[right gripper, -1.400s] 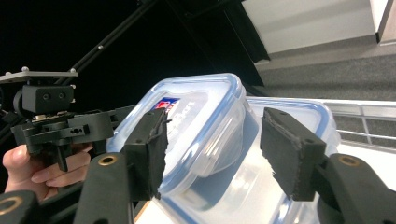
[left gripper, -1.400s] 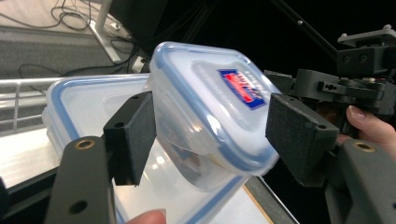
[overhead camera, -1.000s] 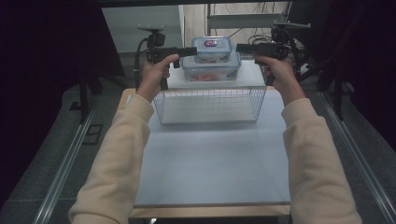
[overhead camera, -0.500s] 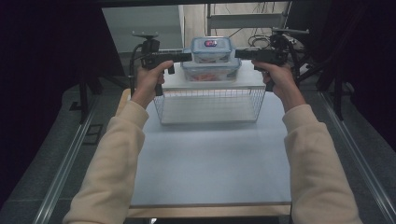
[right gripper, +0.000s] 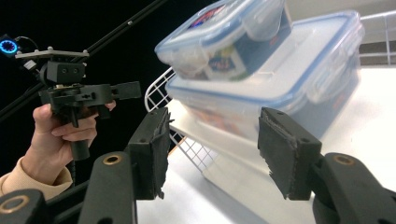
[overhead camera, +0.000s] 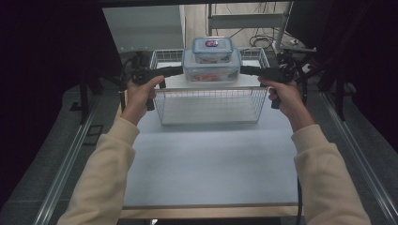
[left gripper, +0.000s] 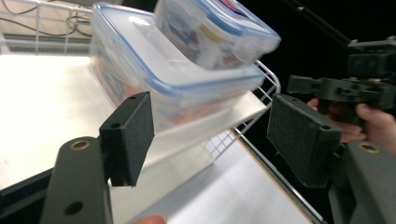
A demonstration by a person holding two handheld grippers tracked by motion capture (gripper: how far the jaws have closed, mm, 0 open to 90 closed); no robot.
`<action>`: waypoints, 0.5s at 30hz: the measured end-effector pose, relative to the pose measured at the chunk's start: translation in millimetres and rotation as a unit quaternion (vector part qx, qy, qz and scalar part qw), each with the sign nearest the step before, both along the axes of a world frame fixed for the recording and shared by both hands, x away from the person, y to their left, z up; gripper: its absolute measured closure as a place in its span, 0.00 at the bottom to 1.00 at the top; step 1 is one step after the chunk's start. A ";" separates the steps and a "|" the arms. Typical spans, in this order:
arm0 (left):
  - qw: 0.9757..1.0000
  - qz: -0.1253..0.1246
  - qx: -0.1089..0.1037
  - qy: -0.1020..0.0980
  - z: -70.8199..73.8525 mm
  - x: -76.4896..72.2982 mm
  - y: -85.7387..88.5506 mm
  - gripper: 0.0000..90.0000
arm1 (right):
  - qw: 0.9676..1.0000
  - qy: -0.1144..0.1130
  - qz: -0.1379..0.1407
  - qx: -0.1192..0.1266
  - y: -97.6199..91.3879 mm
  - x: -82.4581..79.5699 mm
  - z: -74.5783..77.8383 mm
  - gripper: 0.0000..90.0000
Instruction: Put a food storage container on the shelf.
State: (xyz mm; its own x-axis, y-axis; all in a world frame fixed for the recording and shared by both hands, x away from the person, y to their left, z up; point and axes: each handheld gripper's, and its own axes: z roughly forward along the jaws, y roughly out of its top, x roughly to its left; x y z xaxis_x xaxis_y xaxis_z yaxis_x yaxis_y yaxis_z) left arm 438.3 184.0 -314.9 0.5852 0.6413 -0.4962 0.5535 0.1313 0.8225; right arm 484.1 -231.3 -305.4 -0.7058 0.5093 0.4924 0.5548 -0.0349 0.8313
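Both containers, the large container (overhead camera: 211,70) and the small container (overhead camera: 212,48), look like clear glossy plastic. The basket (overhead camera: 210,105) is thin white wire. The pads (left gripper: 135,130) look like rough matt foam.

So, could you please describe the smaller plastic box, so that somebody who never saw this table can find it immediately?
Look at the far end of the white table, where a white wire basket stands. In it is a large clear plastic box with a blue-edged lid, and the small clear plastic box sits on that lid. It is the upper, smaller one, with a red and dark label on top.
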 end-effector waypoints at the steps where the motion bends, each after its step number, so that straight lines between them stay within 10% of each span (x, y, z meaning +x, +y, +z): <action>1: 1.000 -0.001 0.006 -0.004 -1.6 -4.8 -0.3 0.35 | 1.000 -0.002 0.003 -0.002 -1.1 -2.7 -2.4 0.48; 15: 0.999 -0.024 0.026 -0.022 -49.3 -59.4 2.4 0.35 | 1.000 -0.008 0.018 -0.005 -16.3 -41.0 -40.5 0.48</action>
State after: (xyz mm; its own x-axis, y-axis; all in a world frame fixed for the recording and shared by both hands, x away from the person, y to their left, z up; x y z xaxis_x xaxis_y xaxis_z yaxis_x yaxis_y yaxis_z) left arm 378.9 186.3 -364.2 0.6363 0.6362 -0.4363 0.5212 0.0625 0.8512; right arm 443.0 -247.6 -346.0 -0.7318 0.4878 0.4760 0.5423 -0.0063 0.8401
